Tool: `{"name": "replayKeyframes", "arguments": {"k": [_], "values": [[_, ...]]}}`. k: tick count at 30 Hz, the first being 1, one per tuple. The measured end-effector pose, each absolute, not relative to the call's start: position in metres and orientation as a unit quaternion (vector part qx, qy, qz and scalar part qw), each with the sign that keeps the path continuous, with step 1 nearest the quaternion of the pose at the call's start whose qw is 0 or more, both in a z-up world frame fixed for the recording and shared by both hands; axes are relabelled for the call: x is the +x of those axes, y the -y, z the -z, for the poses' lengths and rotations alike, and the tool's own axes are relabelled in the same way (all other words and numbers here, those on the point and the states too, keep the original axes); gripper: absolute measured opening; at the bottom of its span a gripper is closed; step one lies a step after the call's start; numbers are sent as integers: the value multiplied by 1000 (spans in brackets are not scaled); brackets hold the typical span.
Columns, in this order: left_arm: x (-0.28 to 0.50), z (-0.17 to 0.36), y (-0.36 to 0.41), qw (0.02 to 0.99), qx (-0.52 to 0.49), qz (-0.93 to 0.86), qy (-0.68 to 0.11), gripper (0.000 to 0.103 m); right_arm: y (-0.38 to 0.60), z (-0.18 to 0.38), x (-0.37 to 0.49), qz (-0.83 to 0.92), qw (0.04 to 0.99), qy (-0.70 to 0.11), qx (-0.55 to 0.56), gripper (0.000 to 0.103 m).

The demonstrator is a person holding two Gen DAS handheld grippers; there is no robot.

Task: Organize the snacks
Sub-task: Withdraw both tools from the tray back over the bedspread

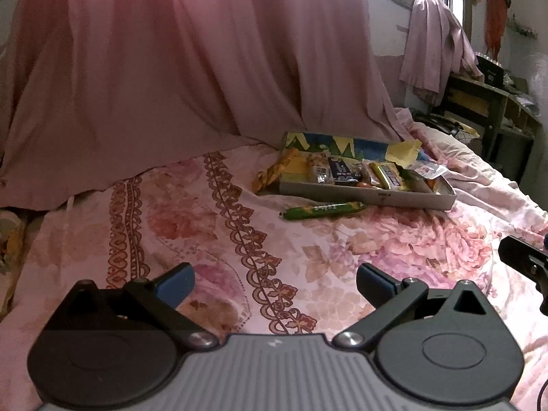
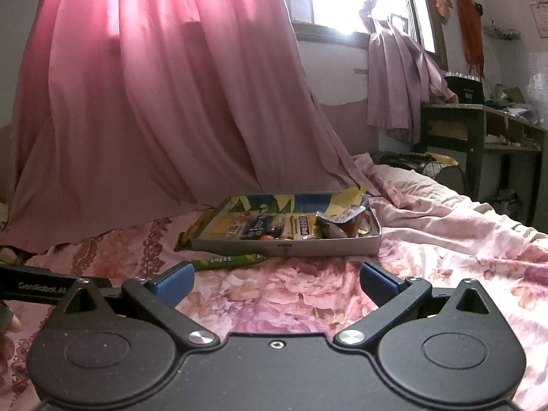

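A shallow cardboard box (image 1: 370,197) (image 2: 287,246) lies on the flowered bedspread, filled with several wrapped snacks, among them a yellow bar (image 1: 388,174) (image 2: 304,227) and a dark packet (image 1: 340,169) (image 2: 258,227). A green sausage stick (image 1: 322,210) (image 2: 227,262) rests on the bed just in front of the box. A yellow-orange wrapper (image 1: 274,171) hangs over the box's left end. My left gripper (image 1: 275,282) is open and empty, well short of the stick. My right gripper (image 2: 275,281) is also open and empty, close behind the stick.
A pink curtain (image 1: 188,61) (image 2: 154,102) drapes onto the bed behind the box. Rumpled bedding (image 2: 445,212) lies to the right. A dark desk (image 1: 486,102) (image 2: 479,130) stands at the far right. The right gripper's body (image 1: 524,260) shows at the left view's edge; a hand (image 2: 8,322) at the right view's.
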State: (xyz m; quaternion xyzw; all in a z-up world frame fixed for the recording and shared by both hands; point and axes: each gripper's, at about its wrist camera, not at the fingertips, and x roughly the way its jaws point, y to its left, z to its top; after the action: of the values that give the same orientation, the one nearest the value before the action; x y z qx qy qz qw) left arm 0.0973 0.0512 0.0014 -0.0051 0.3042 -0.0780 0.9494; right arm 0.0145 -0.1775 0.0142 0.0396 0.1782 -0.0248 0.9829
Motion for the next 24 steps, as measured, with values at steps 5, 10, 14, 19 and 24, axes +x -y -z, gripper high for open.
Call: {"name": "replayKeyframes", "arguments": {"k": [5, 10, 14, 19, 24], "values": [[103, 5, -53, 948, 1, 68, -310, 103, 175, -14, 15, 24, 981, -186, 37, 102], [119, 14, -57, 947, 10, 51, -317, 103, 175, -9, 25, 27, 978, -204, 41, 102], [139, 18, -63, 948, 9, 45, -314, 103, 174, -6, 39, 27, 975, -217, 39, 102], [169, 26, -70, 949, 18, 42, -313, 103, 167, 0, 57, 22, 972, -234, 24, 102], [192, 34, -81, 950, 12, 43, -309, 103, 157, 9, 82, 24, 965, -260, 13, 102]]}}
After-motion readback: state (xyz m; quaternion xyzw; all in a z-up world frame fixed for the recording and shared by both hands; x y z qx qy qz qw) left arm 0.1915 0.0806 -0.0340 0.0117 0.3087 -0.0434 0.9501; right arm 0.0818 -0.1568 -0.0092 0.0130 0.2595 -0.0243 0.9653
